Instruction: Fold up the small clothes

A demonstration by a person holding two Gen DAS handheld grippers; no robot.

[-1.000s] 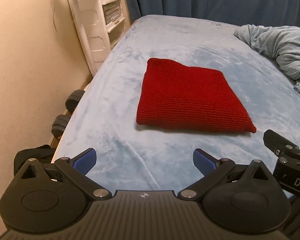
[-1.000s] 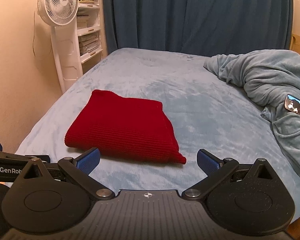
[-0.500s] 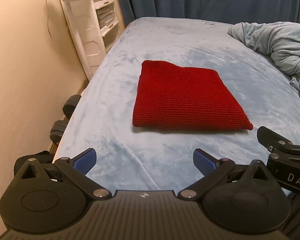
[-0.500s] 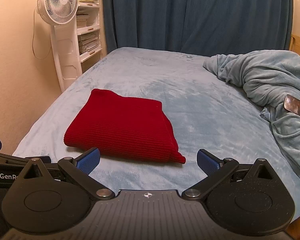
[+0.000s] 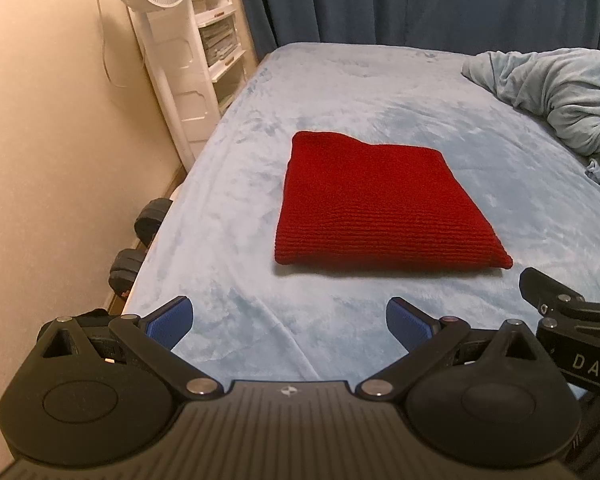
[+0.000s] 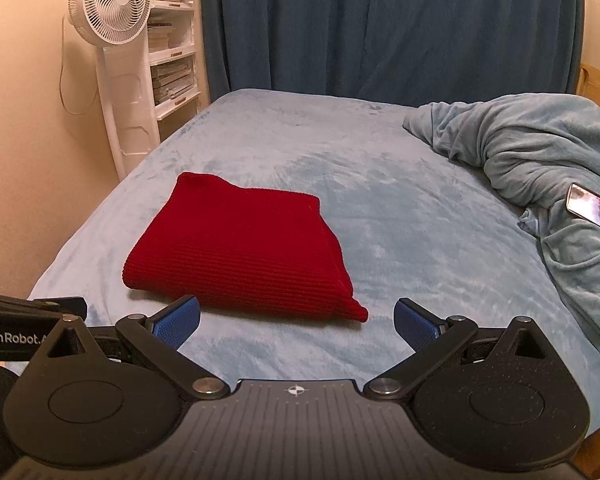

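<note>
A red knitted garment lies folded into a flat rectangle on the light blue bed cover. My left gripper hovers open over the bed's near edge, short of the garment, with nothing between its blue pads. In the right wrist view my right gripper is also open and empty, close to the garment's near edge. Part of the right gripper shows at the right edge of the left wrist view, and part of the left gripper at the left edge of the right wrist view.
A crumpled pale blue blanket is heaped on the bed's right side, with a phone lying on it. A white fan and shelves stand by the left wall. Dumbbells lie on the floor beside the bed.
Both grippers have drawn back and tilted up a little, so the garment sits slightly farther off. The garment has not moved, and both grippers stay open.
</note>
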